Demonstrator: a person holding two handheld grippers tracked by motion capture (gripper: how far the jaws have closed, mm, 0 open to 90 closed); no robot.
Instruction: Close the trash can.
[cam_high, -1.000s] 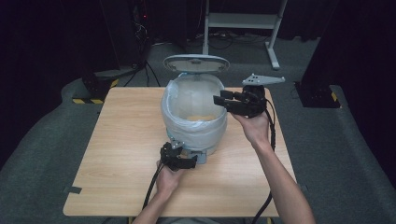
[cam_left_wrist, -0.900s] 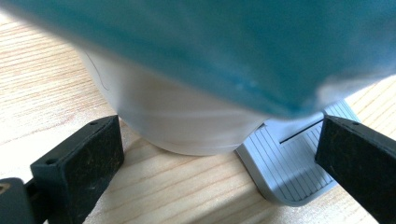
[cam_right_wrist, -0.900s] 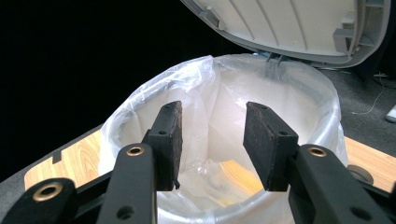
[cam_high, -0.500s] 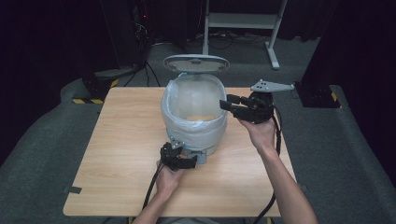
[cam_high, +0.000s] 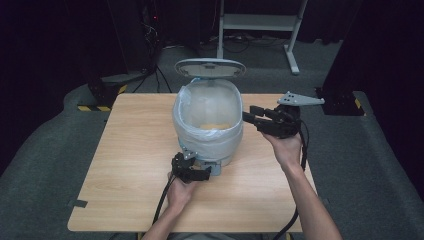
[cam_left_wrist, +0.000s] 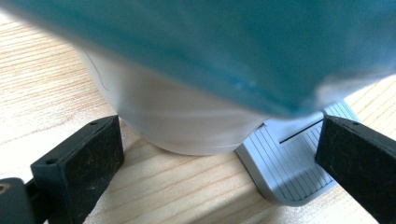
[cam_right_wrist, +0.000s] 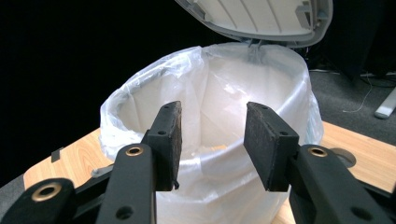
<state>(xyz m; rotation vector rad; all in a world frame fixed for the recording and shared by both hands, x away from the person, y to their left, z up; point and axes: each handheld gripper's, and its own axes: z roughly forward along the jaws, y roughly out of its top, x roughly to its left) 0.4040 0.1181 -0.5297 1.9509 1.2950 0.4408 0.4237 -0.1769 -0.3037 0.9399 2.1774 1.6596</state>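
High view: pedal bin (cam_high: 207, 125), lid (cam_high: 210, 67) up, clear liner (cam_high: 200, 107) over its rim, stands mid-table (cam_high: 125, 165). Left gripper (cam_high: 192, 170) low at the bin's near base. Right gripper (cam_high: 252, 116) just beside the rim, jaw tips toward it.

Left gripper view: jaws wide apart, bin base between them, grey pedal (cam_left_wrist: 292, 163) by the right-hand jaw.

Right gripper view: jaws parted, nothing held; bin mouth straight beyond.

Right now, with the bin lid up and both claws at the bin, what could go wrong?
1. The left claw sits open at the grey ribbed foot pedal; if it slips off, the raised grey lid may drop.
2. The open right claw at the clear plastic liner could snag or tear it, or tip the white pedal bin.
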